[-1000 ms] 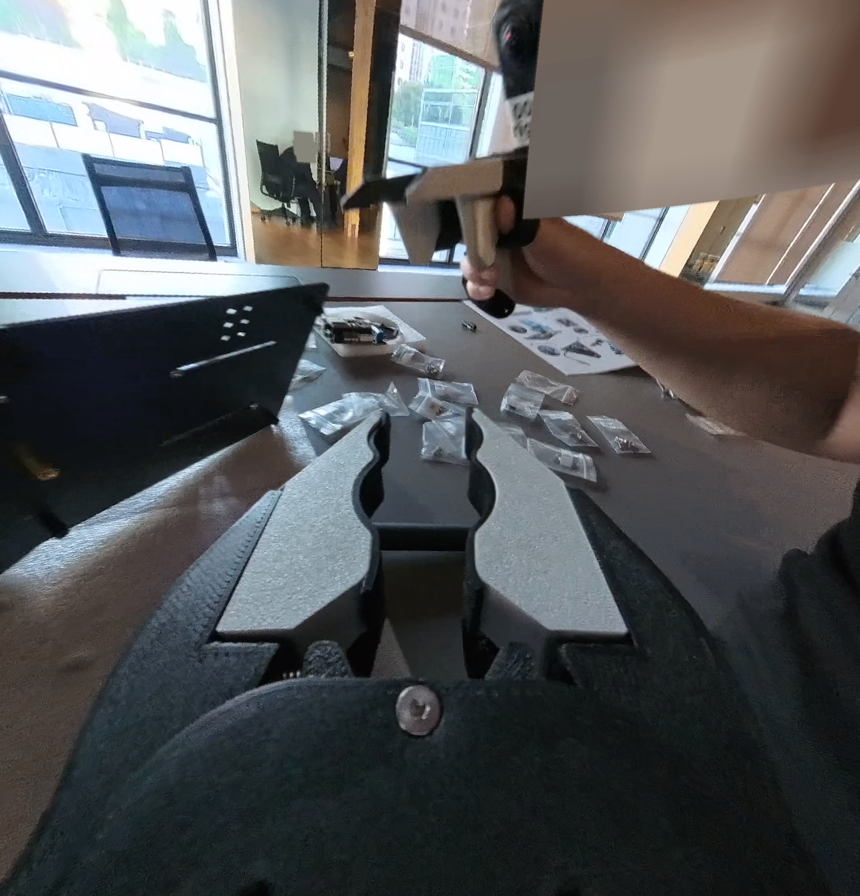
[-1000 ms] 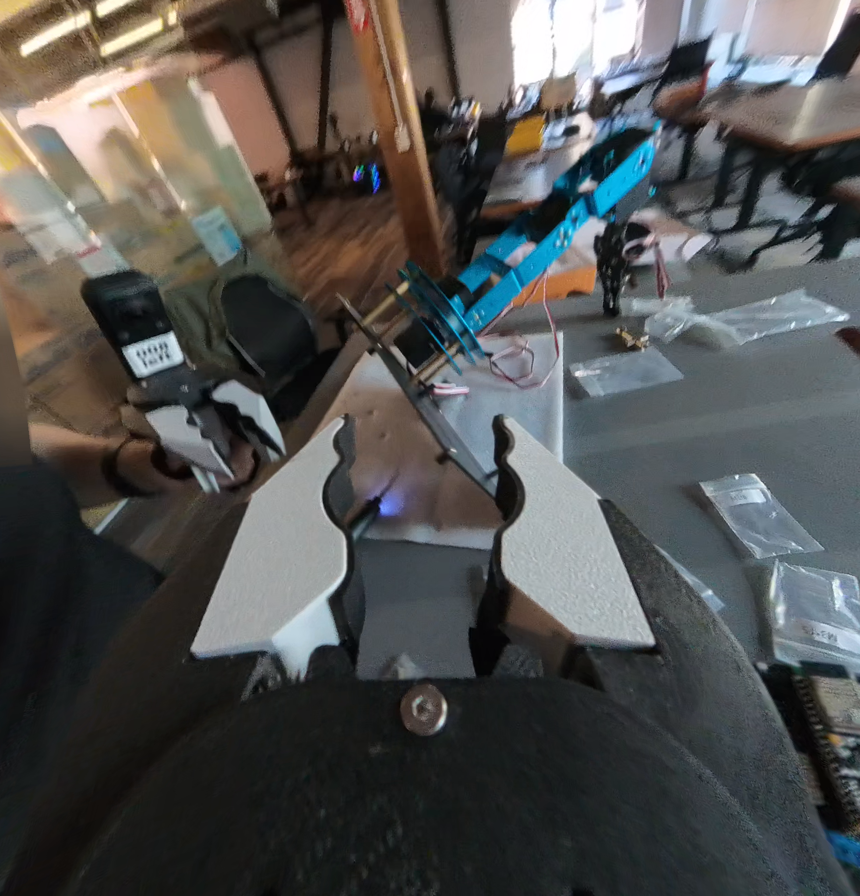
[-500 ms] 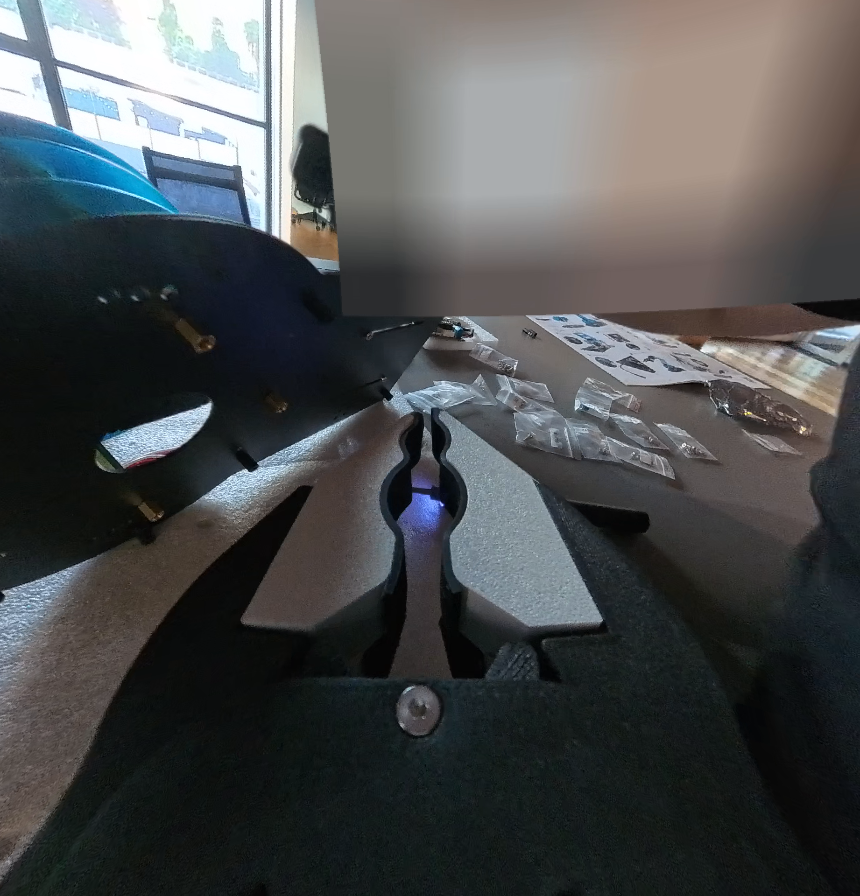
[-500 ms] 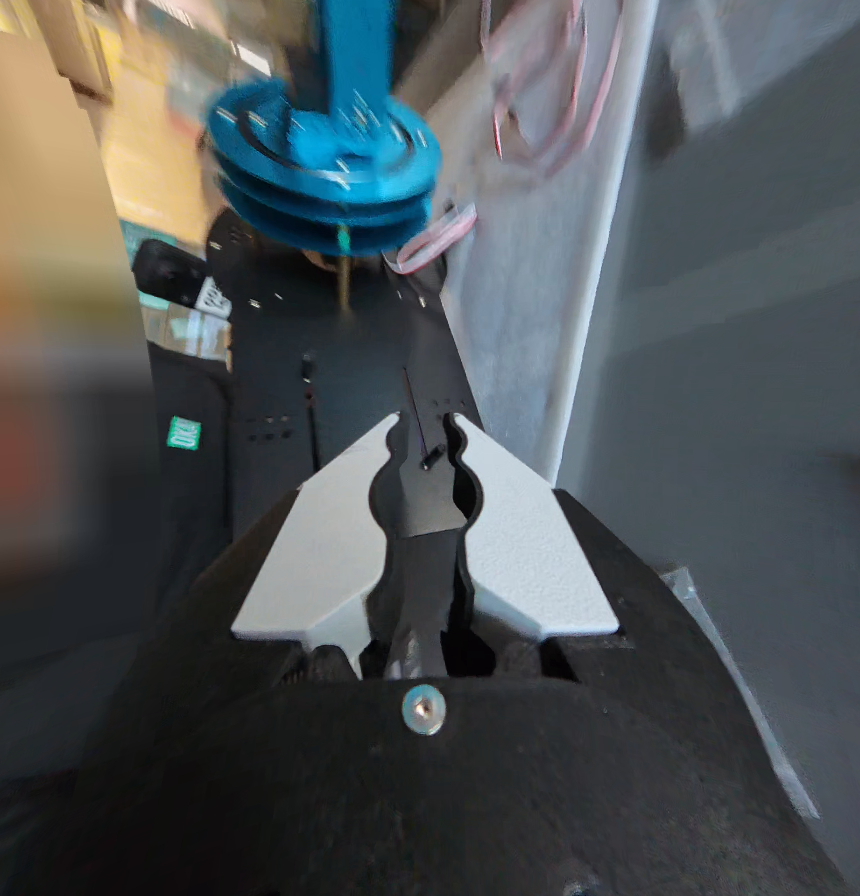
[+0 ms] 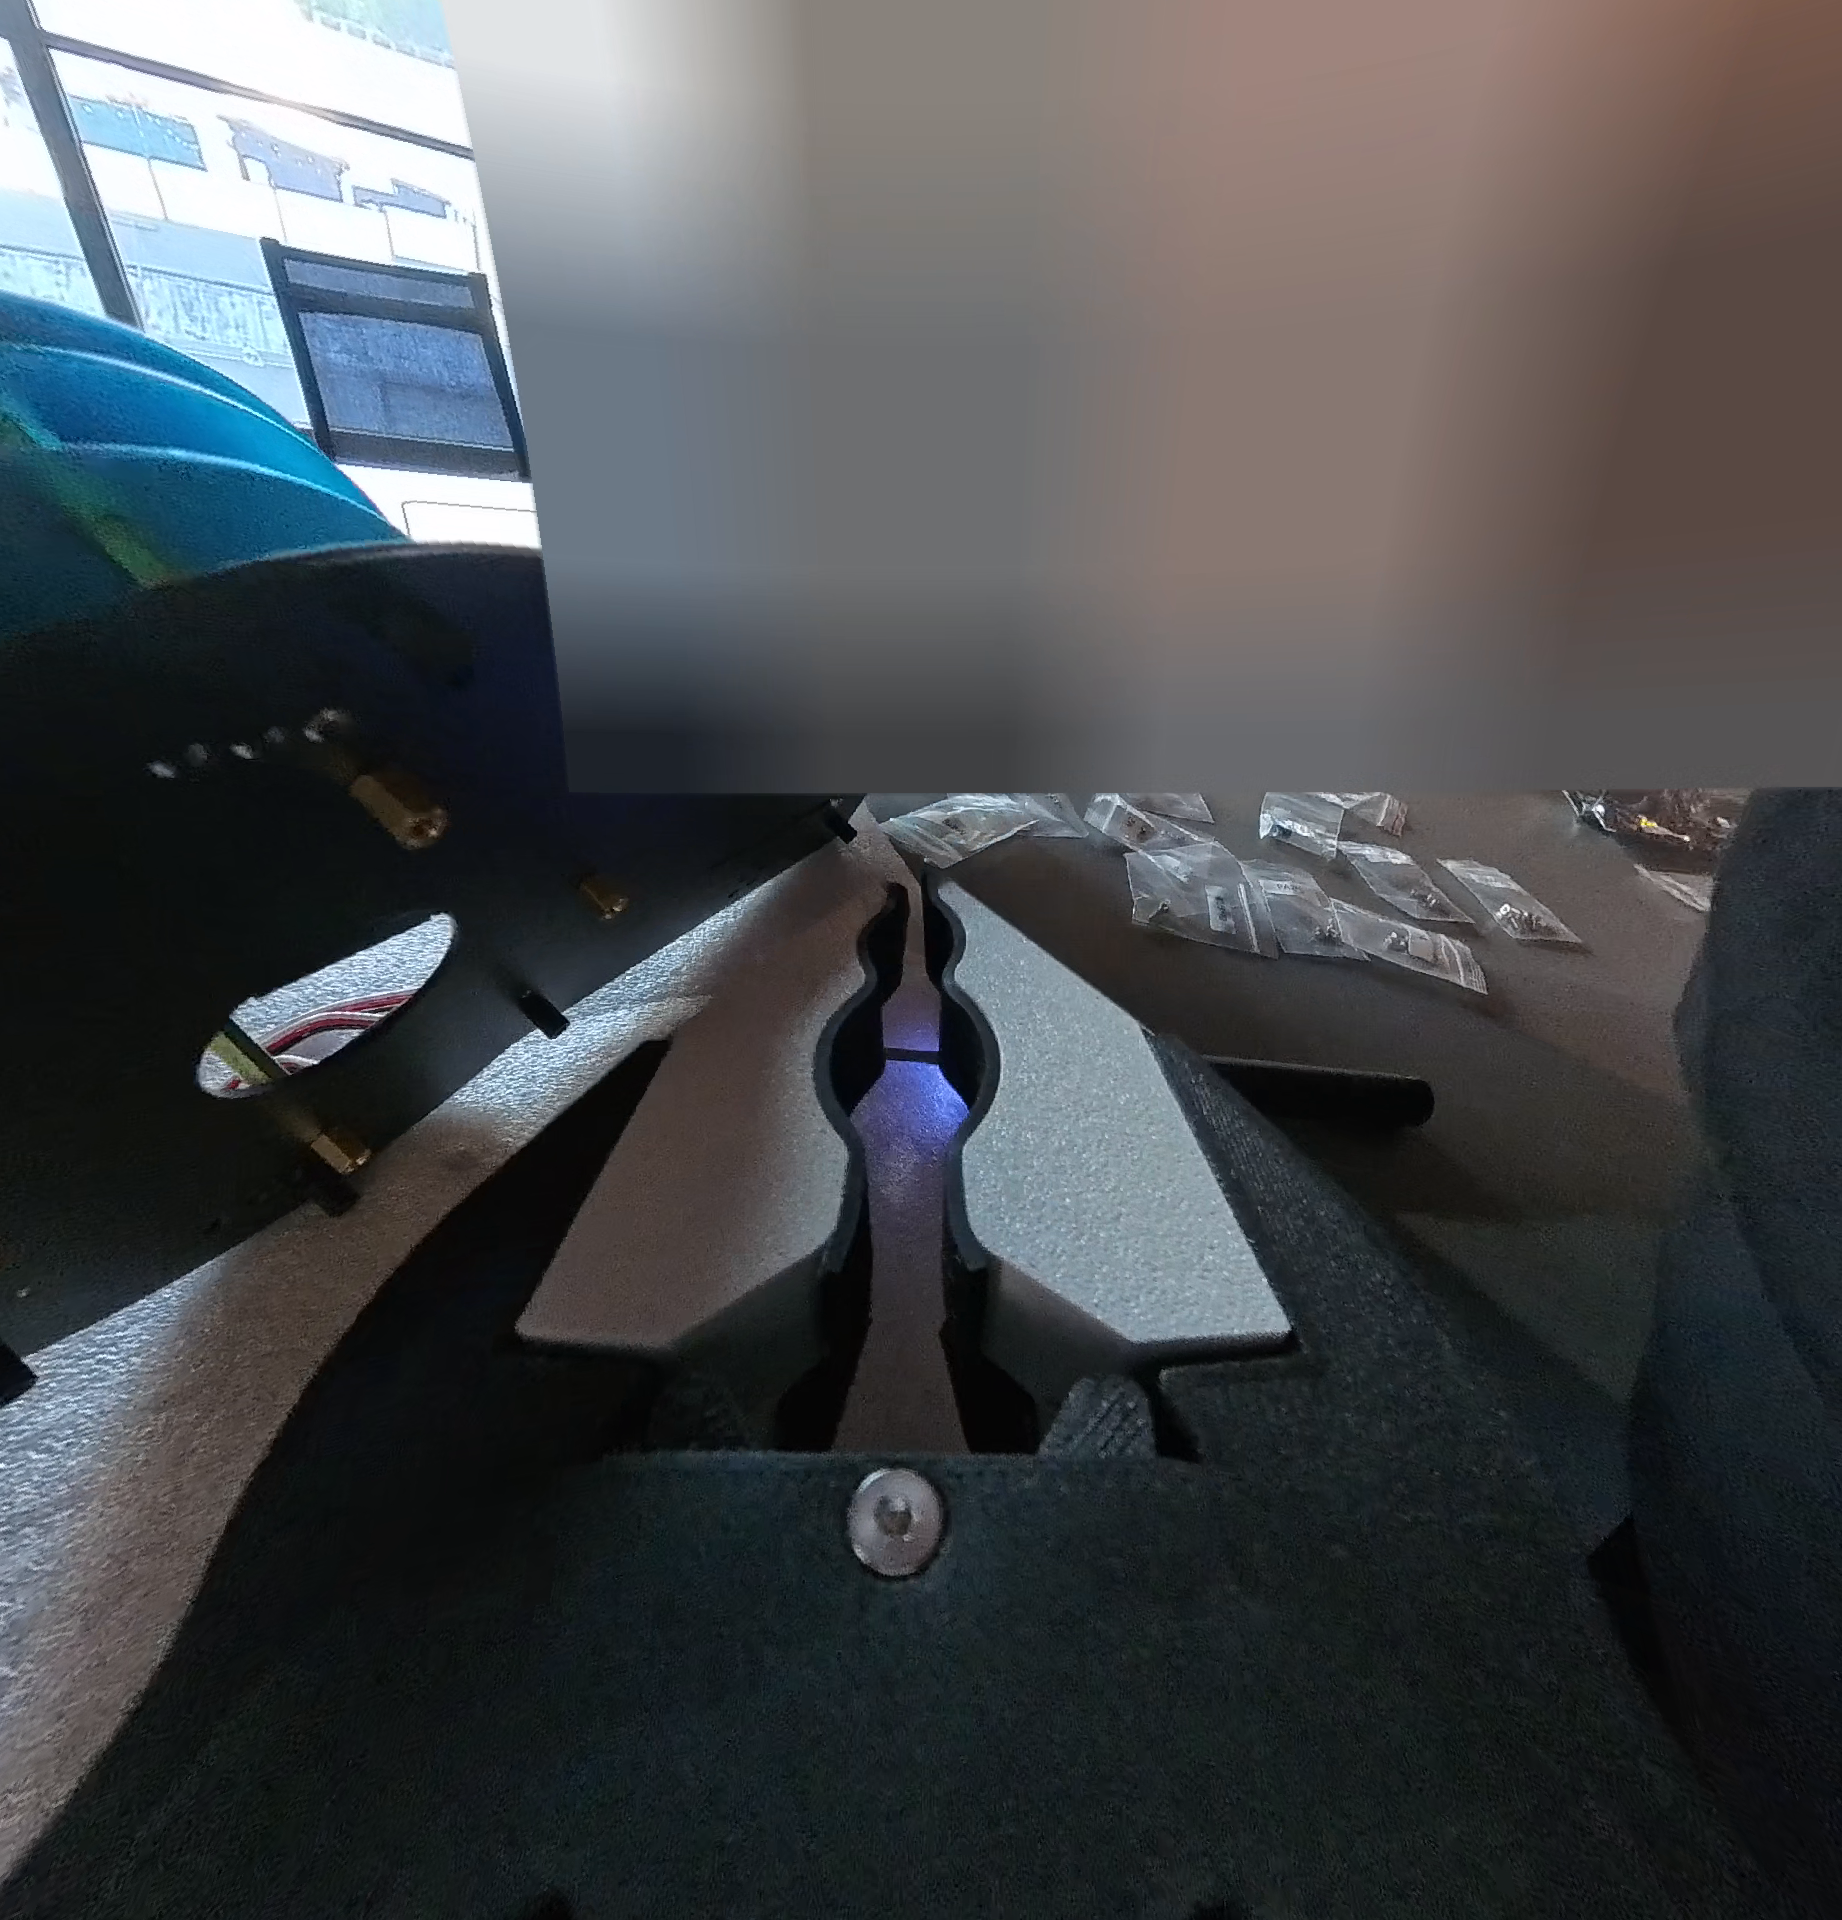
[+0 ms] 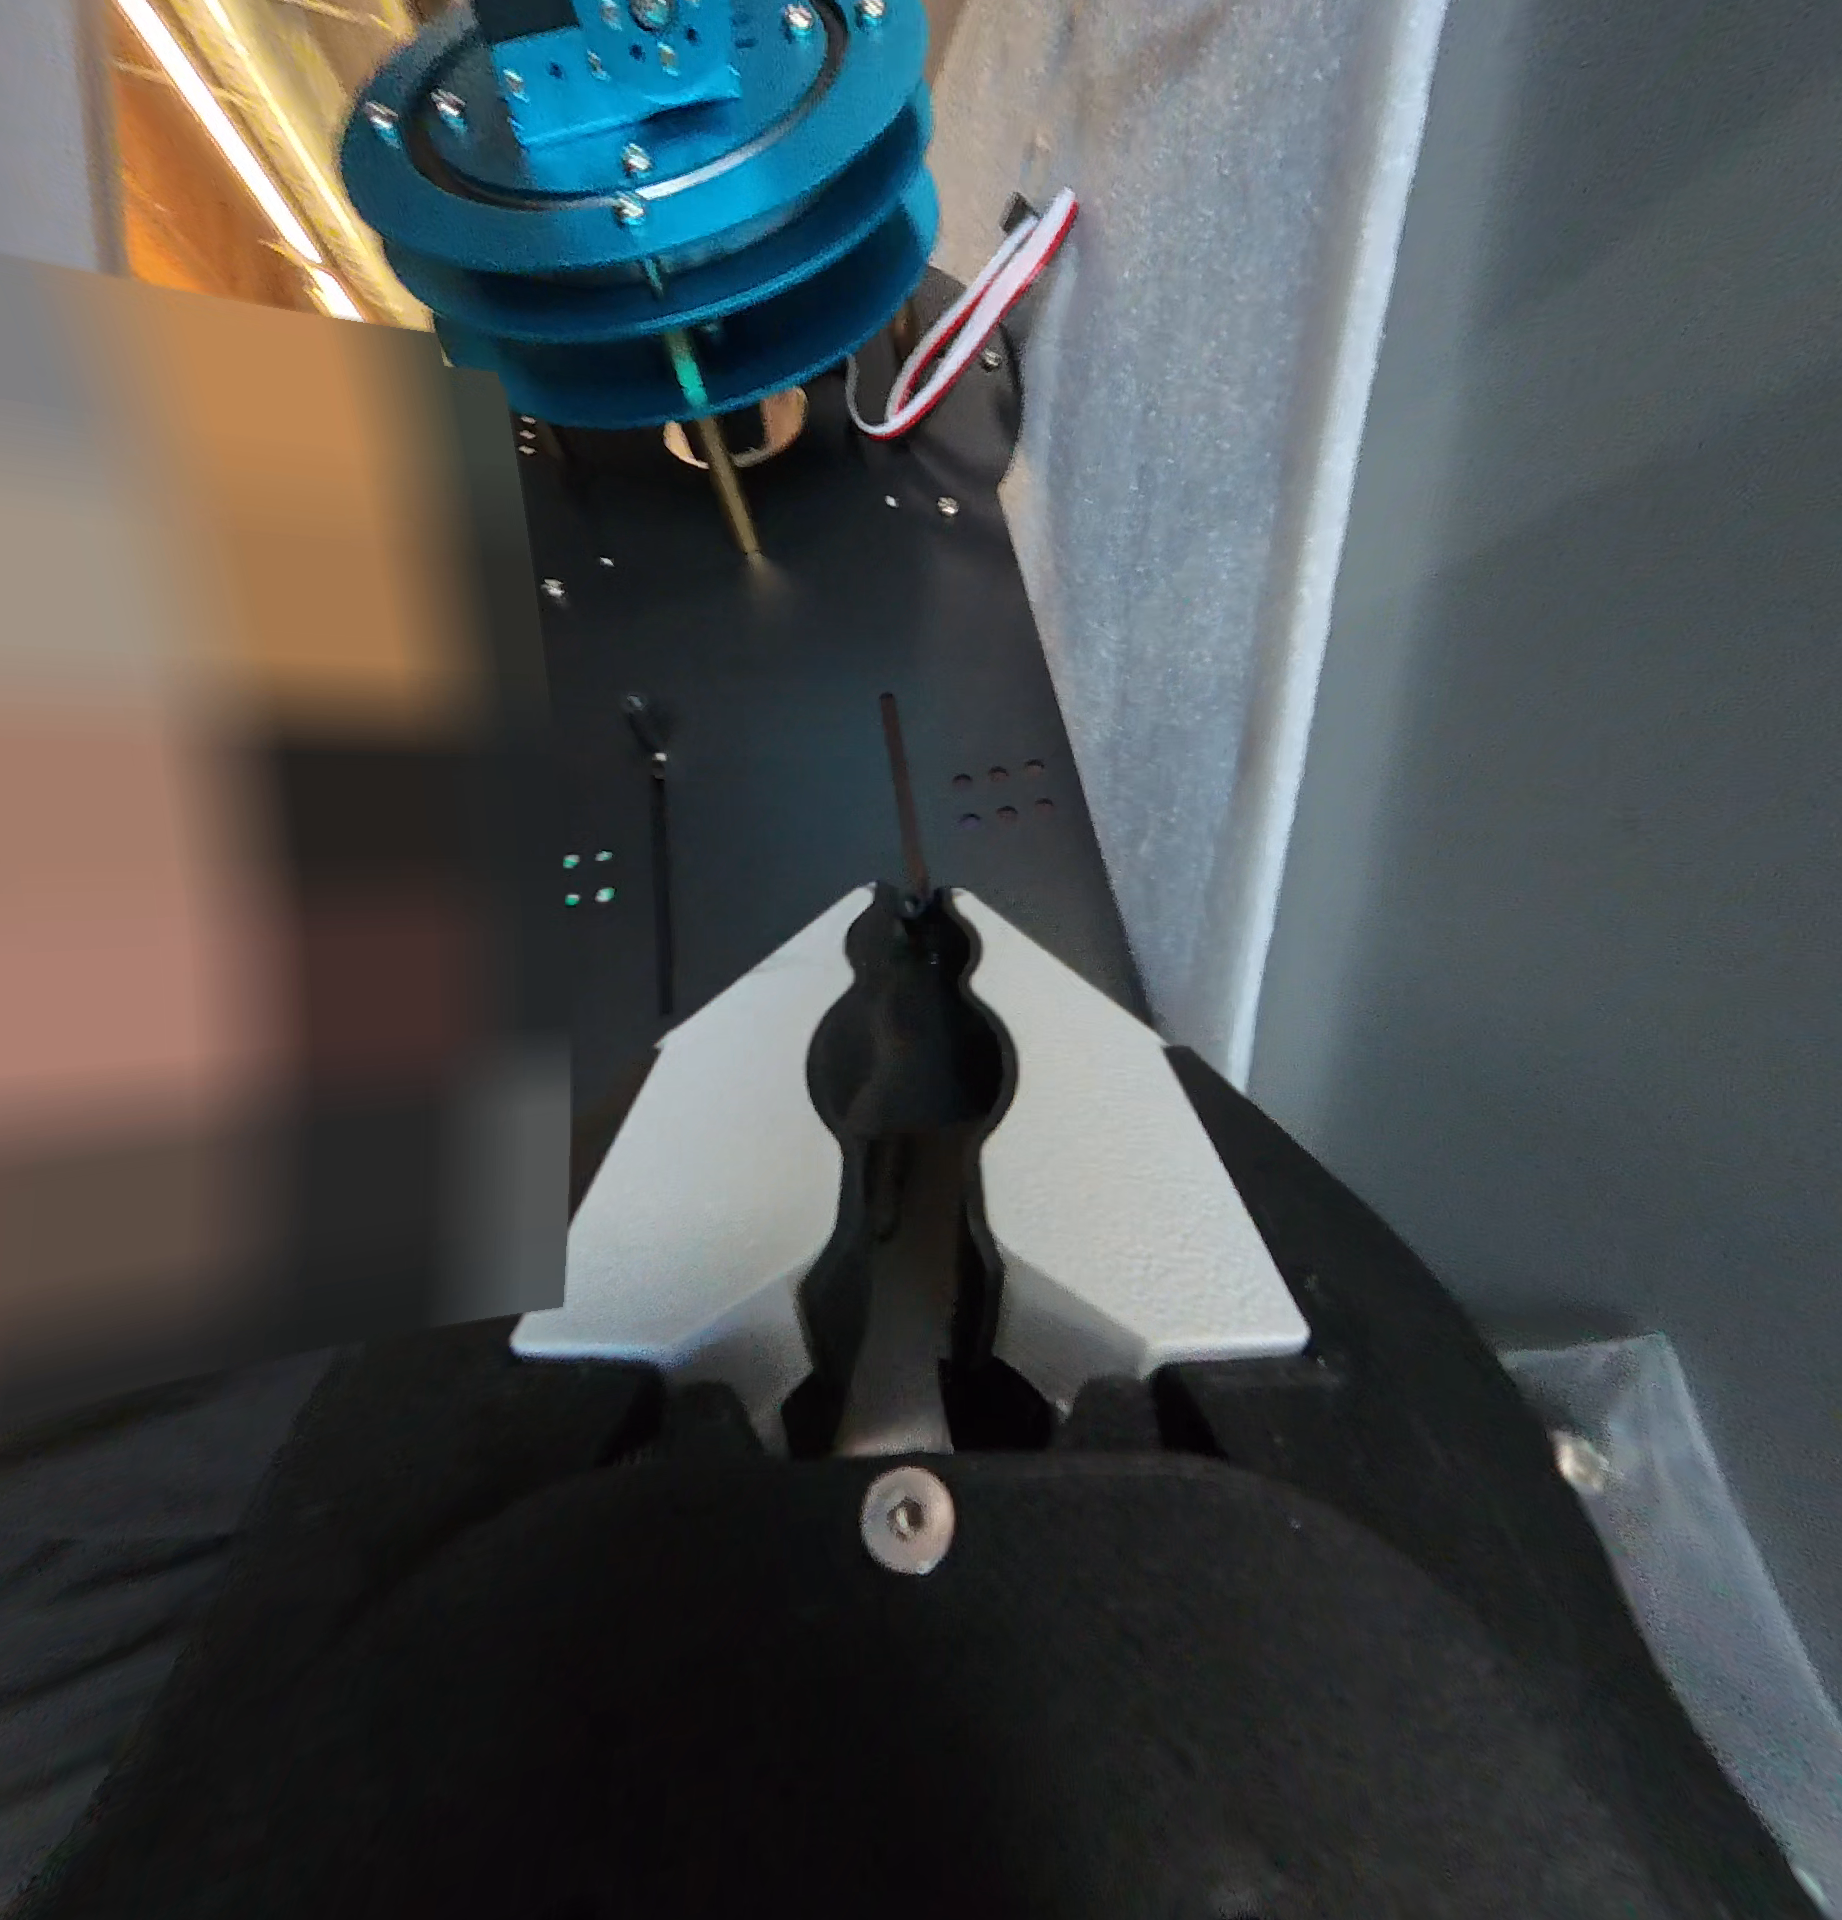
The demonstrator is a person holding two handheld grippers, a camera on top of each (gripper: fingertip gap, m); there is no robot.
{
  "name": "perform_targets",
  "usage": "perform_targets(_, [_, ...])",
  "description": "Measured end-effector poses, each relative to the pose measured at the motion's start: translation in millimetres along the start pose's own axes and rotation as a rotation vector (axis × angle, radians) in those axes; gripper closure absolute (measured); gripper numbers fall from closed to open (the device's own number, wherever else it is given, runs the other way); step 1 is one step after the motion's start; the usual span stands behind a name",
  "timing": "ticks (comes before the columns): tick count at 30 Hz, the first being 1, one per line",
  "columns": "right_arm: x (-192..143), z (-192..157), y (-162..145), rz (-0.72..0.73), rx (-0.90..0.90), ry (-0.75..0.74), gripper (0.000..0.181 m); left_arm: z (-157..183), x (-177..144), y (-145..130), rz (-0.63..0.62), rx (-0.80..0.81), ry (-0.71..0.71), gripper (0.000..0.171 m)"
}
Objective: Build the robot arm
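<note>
A black metal plate (image 5: 221, 831) with brass and black standoffs is tilted up off a white foam sheet (image 5: 273, 1299). A stack of blue discs (image 6: 636, 208) is mounted on its far end. My left gripper (image 5: 912, 894) is closed to a narrow slit, with its tips beside the plate's near corner. I cannot tell whether it pinches the plate. My right gripper (image 6: 912, 904) looks along the plate's face (image 6: 792, 675). It is shut on a small black standoff (image 6: 915, 906) at the end of a thin slot.
Several small clear bags of hardware (image 5: 1312, 904) lie on the dark table to the right. A black rod-like tool (image 5: 1322, 1086) lies just right of my left gripper. Red and white wires (image 6: 958, 312) hang by the discs. A person's dark clothing (image 5: 1779, 1247) is close on the right. The grippers' ends are close to 12 cm from one another.
Both grippers were open and have closed. The left moved in under the plate's corner. The right swung over the plate and closed on the small standoff.
</note>
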State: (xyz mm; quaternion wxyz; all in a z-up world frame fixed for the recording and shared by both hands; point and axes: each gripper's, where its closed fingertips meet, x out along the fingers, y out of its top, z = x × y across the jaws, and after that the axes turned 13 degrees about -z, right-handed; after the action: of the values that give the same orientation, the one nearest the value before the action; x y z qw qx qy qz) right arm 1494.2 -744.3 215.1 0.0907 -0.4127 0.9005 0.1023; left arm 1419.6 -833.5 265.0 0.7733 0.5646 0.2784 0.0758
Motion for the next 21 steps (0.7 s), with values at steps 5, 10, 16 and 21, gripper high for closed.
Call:
perform_targets(5, [0, 4, -3, -0.001, -0.024, -0.029, 0.177, 2, 3, 0, -0.001, 0.001, -0.003, 0.171])
perform_targets(10, [1, 3, 0, 0.019, -0.039, -0.041, 0.177, 4, 4, 1, -0.006, 0.007, -0.009, 0.171])
perform_targets(16, [0, 4, -1, 0.003, -0.039, -0.056, 0.177, 8, 6, -1, -0.015, 0.012, -0.016, 0.171])
perform_targets(21, [-1, 5, -3, -0.03, -0.038, -0.085, 0.177, 15, 10, -3, -0.042, -0.012, -0.008, 0.171])
